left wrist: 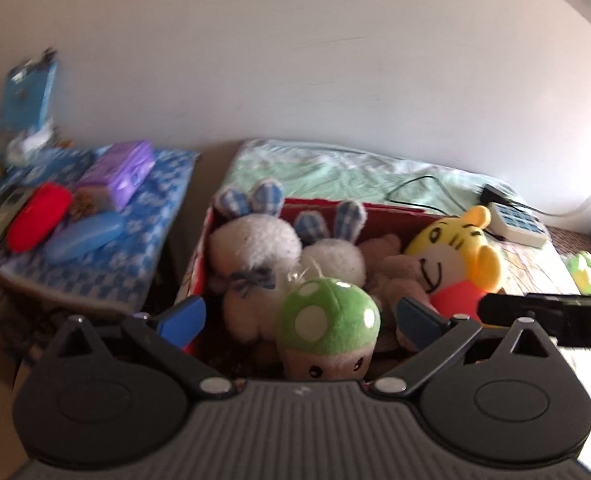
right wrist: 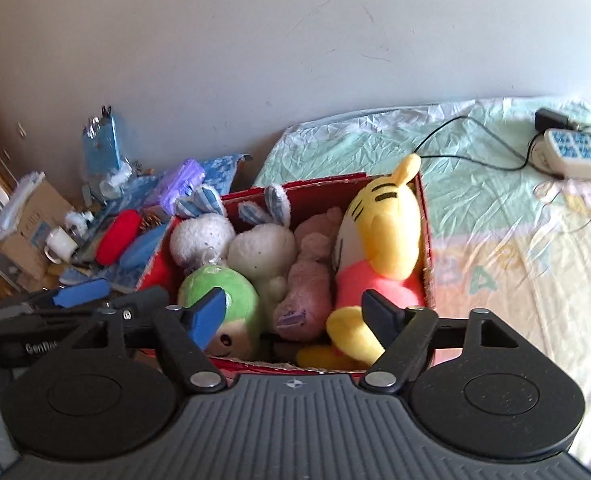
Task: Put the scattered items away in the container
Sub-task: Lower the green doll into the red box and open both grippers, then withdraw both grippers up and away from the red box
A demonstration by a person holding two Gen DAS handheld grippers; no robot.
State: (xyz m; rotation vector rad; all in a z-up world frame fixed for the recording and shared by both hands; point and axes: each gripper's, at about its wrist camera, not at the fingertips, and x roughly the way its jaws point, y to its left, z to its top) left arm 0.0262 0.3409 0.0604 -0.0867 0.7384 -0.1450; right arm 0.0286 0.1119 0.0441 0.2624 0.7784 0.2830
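1. Jaws of left gripper [left wrist: 301, 320] and right gripper [right wrist: 295, 314] stand apart, empty, over the toy-filled red box [right wrist: 426, 240].
2. We judge one green toy [left wrist: 585, 272] (blurred) remains far right on the bed, nearer our right gripper.

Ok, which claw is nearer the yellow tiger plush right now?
Right. The right claw hangs open at the feet of the yellow tiger plush; the left claw is open around the green mushroom plush, further along the box.
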